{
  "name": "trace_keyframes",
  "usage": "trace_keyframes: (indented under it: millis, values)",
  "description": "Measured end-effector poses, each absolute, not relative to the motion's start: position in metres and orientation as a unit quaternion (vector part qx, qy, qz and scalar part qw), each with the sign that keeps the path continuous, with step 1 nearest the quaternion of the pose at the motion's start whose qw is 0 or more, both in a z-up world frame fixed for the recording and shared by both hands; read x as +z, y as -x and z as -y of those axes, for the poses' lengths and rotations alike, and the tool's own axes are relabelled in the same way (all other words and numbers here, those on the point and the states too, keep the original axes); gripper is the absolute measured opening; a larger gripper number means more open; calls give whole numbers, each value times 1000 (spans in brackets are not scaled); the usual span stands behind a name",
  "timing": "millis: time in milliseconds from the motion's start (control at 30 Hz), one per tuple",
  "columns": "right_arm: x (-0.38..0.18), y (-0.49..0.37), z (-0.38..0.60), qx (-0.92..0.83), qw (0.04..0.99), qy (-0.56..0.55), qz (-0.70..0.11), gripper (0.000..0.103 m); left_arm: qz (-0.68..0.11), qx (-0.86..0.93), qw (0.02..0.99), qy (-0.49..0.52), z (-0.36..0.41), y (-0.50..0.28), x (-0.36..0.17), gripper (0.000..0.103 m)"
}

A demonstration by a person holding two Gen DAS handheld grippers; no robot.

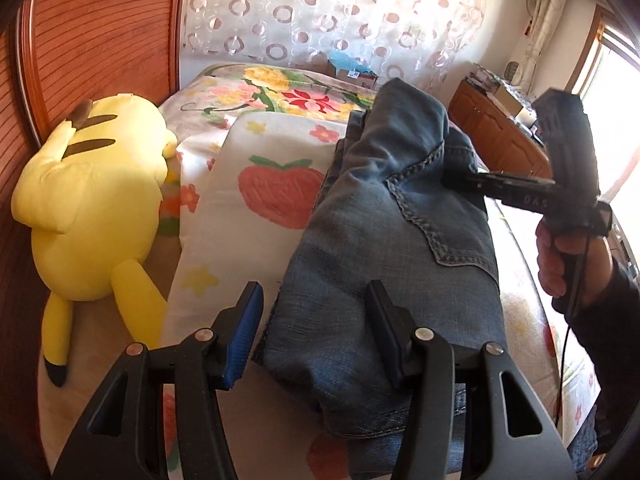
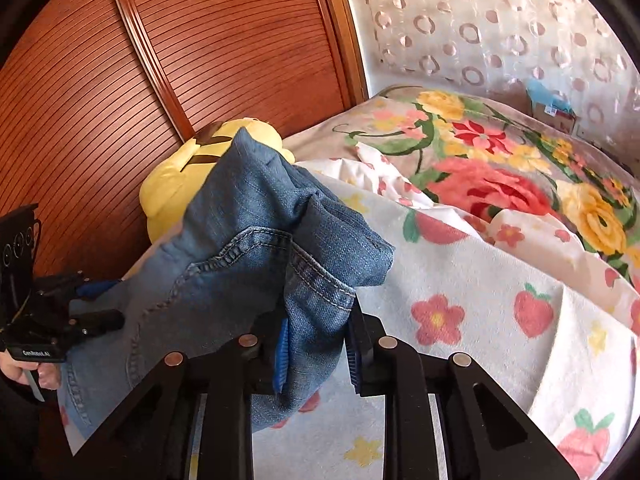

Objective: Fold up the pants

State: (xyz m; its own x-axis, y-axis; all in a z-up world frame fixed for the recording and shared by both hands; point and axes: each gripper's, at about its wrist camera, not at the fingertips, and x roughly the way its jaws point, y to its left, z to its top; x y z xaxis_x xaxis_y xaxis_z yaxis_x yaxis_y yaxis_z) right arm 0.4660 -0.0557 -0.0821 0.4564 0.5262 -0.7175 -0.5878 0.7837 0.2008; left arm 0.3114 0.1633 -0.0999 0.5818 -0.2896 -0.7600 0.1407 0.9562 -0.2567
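Blue denim pants (image 1: 360, 240) lie folded in a thick stack on the strawberry-print sheet (image 1: 272, 192). My left gripper (image 1: 314, 300) stands open at the near end of the stack. Its right finger rests on the denim, and its left blue pad (image 1: 244, 336) is off the cloth with a strip of sheet showing between. In the right wrist view my right gripper (image 2: 318, 356) is shut on a bunched fold of the pants (image 2: 248, 248), lifted off the bed. The left wrist view shows the right gripper (image 1: 450, 179) biting the far right side of the stack. The left gripper (image 2: 104, 304) appears at the left edge.
A yellow plush toy (image 1: 100, 200) lies left of the pants against the wooden headboard (image 1: 100, 40). A floral blanket (image 1: 280, 92) is heaped at the far end of the bed. A wooden cabinet (image 1: 500, 136) stands at the right, beyond the person's hand (image 1: 560, 256).
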Motion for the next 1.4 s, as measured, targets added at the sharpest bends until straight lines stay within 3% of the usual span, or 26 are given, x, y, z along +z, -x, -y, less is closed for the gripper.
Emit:
trace_keyframes:
  millis: [67,333,467,600,767,933,1133,1400]
  values:
    - [-85,-467,56,328,853,34,-406,24,-441,-114,886,88,-166,-311,-101,64]
    - [-80,-468,57,331,852,28,-404,24,-446,-142,868,164,-181,-307,-110,65]
    - [-78,-469,59,329,853,15,-405,25,-446,-139,870,156,-173,-306,-109,64]
    - [-79,-470,59,328,854,7,-404,26,-444,-143,872,151,-170,-304,-106,56]
    - [-81,-469,59,329,854,4,-402,26,-441,-151,874,137,-163,-302,-101,37]
    - [-77,-466,56,329,856,14,-399,22,-435,-152,879,124,-161,-300,-98,27]
    - [-61,-454,48,327,867,32,-375,20,-425,-147,886,113,-160,-293,-94,19]
    - [-31,-434,16,353,870,82,-336,19,-414,-144,889,133,-175,-280,-93,16]
